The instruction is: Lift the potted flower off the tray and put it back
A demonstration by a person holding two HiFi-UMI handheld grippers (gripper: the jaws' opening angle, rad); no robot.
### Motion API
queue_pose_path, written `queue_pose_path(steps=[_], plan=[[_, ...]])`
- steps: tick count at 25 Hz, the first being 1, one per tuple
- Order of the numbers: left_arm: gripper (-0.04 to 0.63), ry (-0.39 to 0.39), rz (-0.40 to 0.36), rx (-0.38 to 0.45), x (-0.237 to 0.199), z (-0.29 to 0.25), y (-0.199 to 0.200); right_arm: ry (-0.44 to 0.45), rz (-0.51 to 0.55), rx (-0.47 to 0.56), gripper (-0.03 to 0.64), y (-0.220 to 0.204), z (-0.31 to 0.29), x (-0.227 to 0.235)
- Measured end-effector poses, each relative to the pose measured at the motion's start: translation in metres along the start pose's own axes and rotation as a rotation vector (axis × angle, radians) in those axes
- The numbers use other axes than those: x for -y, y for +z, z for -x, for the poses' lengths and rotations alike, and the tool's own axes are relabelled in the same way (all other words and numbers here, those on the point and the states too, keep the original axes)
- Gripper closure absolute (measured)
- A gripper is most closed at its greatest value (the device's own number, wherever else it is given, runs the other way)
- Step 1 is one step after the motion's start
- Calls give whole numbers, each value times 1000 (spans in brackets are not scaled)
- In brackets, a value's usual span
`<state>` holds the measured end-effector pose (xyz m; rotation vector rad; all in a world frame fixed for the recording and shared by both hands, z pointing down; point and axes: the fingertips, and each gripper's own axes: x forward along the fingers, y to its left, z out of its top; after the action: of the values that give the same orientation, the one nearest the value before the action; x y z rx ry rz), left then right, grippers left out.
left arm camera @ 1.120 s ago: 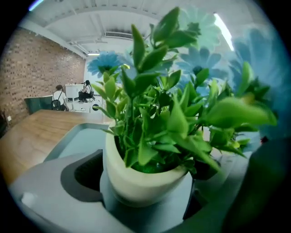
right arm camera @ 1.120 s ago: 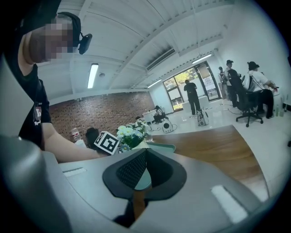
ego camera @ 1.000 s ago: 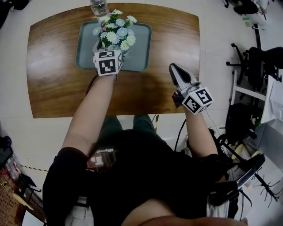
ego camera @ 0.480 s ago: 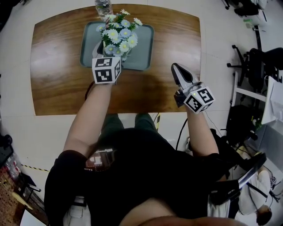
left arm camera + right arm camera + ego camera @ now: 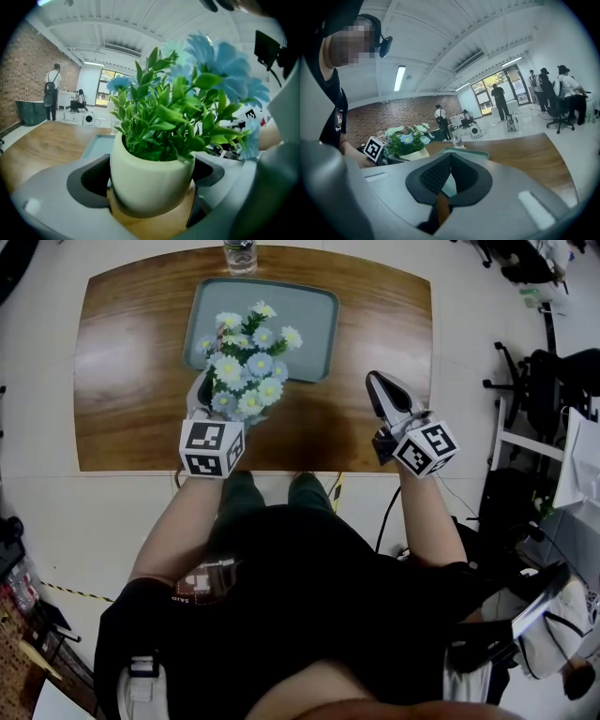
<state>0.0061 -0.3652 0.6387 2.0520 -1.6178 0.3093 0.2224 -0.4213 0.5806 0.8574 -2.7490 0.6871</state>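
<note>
The brown wooden desk (image 5: 131, 381) with rounded corners fills the upper part of the head view. A person in a black shirt (image 5: 309, 596) stands at its near edge, with a gripper in each hand.

A grey-green rectangular tray (image 5: 314, 324) lies at the middle of the desk's far edge, with its long side along that edge.

The potted flower (image 5: 246, 362) is off the tray. It is held over the wood between the tray's near left corner and the desk's near edge, and from above its blue and white blooms overlap that corner. In the left gripper view the cream pot (image 5: 150, 180) sits upright, with wood showing under its base and the tray behind it.

The left gripper (image 5: 223, 407) is clamped on the pot, one dark pad against each side of the pot's round wall. Its marker cube is just past the desk's near edge.

The right gripper (image 5: 380, 385) is over the near right part of the desk, well apart from the flower and just right of the tray's near right corner. Its jaws are pressed together pad to pad, as the right gripper view (image 5: 449, 161) shows.

A clear bottle (image 5: 240, 254) stands at the desk's far edge, just beyond the tray's far rim.
</note>
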Motion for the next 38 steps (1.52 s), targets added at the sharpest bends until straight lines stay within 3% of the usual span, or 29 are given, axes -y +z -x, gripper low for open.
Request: queue_pose_path(steps=[9, 12, 19, 25, 28, 31, 33, 36, 38], plan=[[71, 55, -45, -165, -5, 32, -110, 13, 11, -26, 601, -7, -7, -10], [74, 49, -101, -178, 4, 24, -118, 17, 11, -32, 601, -14, -11, -13], [74, 45, -54, -291, 9, 19, -125, 18, 29, -29, 601, -8, -2, -23], [60, 32, -97, -404, 1, 80, -156, 111, 14, -40, 601, 5, 28, -46], [62, 64, 11, -304, -8, 123, -137, 173, 54, -63, 601, 12, 43, -58], [64, 88, 121, -109, -22, 154, -85, 186, 96, -55, 601, 27, 56, -64], [86, 63, 165, 17, -36, 168, -44, 164, 103, -28, 601, 38, 59, -69], [175, -56, 174, 167, -53, 186, 15, 111, 124, 5, 601, 49, 56, -85], [301, -144, 140, 230, -63, 198, 48, 61, 123, 35, 601, 53, 53, -100]])
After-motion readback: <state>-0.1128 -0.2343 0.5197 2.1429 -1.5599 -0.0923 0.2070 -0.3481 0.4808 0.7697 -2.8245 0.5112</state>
